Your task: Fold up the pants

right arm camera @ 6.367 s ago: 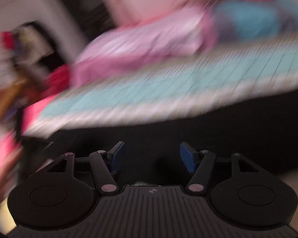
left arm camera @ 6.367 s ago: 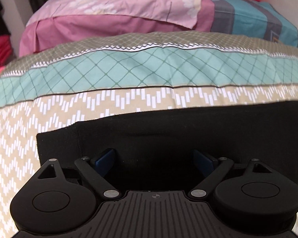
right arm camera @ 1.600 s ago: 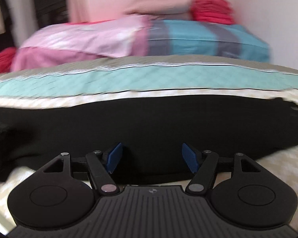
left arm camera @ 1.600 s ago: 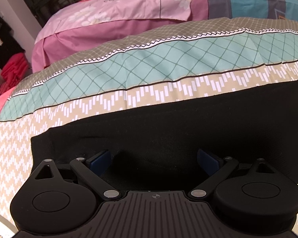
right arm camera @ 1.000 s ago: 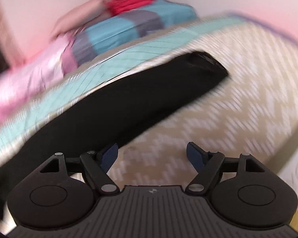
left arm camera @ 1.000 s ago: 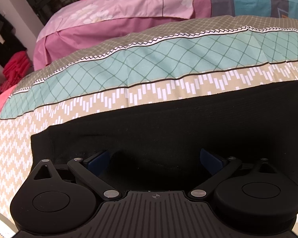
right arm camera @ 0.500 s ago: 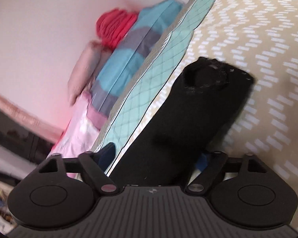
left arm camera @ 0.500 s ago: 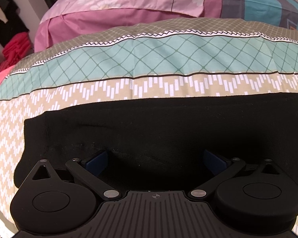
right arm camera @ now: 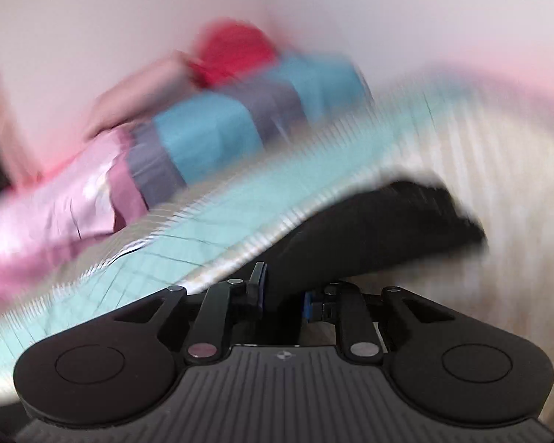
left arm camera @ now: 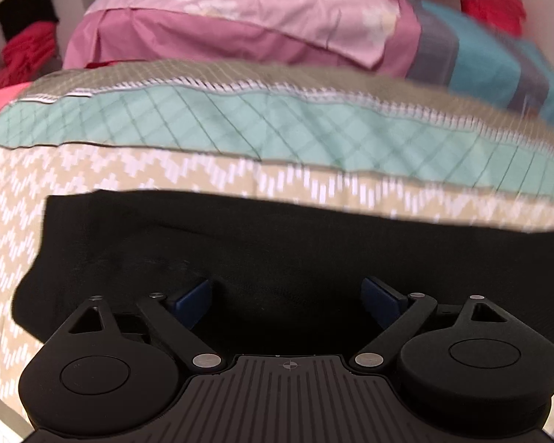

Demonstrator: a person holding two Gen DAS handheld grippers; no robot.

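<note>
Left wrist view: the left gripper (left arm camera: pixel 288 295) hangs low over the black pants (left arm camera: pixel 277 243), its blue pads (left arm camera: pixel 192 297) spread wide with nothing between them. The pants lie flat across the bed (left arm camera: pixel 14 199) in a wide dark band — one end is squared off at the left, and the rest runs out of frame to the right. Under the pants the cover is tan with white zigzags; beyond that come a teal diamond stripe (left arm camera: pixel 240 125) and a grey-green band. Farther back sits a pink quilt (left arm camera: pixel 240 18), with a blue and grey one (left arm camera: pixel 491 59) to its right. Something red (left arm camera: pixel 495 3) lies at the far right, and more red cloth (left arm camera: pixel 29 51) at the far left.

Right wrist view: heavily blurred. The right gripper (right arm camera: pixel 282 293) has its pads (right arm camera: pixel 262 291) drawn close together, and the black pants (right arm camera: pixel 369 232) run straight in between them — it is clamped on the cloth. From the grip the pants stretch away up and to the right, ending in a blunt dark end over the tan cover (right arm camera: pixel 480 170). The teal stripe (right arm camera: pixel 188 251) runs to the left of them. Behind are the pink quilt (right arm camera: pixel 55 206), the blue and grey quilt (right arm camera: pixel 218 129) and a red bundle (right arm camera: pixel 232 51) against a pale wall (right arm camera: pixel 129 7).
</note>
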